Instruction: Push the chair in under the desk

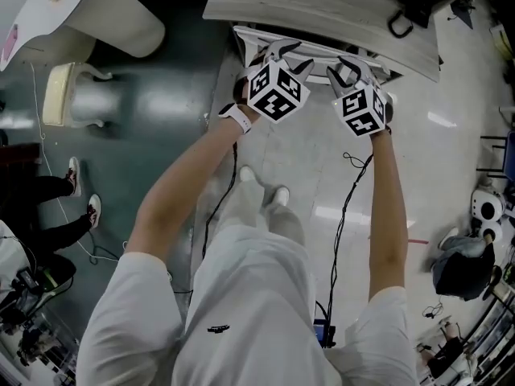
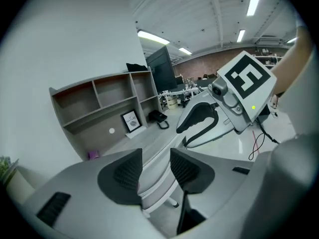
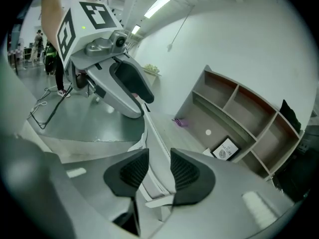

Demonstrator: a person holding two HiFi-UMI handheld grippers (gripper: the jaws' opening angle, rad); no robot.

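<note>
Nearest, the person's bare arms reach forward and down, each hand carrying one of the tongs. The left gripper (image 2: 155,169) has its jaws fairly wide and closed over the white top rail of the chair (image 1: 322,52), which fills the gap between the ribbed pads. The right gripper (image 3: 159,169) clamps the same rail a little further along in the same way. The chair stands straight ahead of the person, its backrest just at the front edge of the desk (image 1: 322,6) and its seat apparently already beneath the top, so the push looks nearly complete. The rail appears to be rigid moulded plastic, smooth and probably somewhat slippery against the pads. An office chair of this sort is likely moderately heavy and, if it runs on castors, should glide easily on the glossy floor while tending to swivel. Two holds spaced along the top rail suit it, letting an even push from both sides keep it straight. Beyond the desk surface stands a shelf unit (image 2: 99,103) with a small framed print (image 2: 132,121).
</note>
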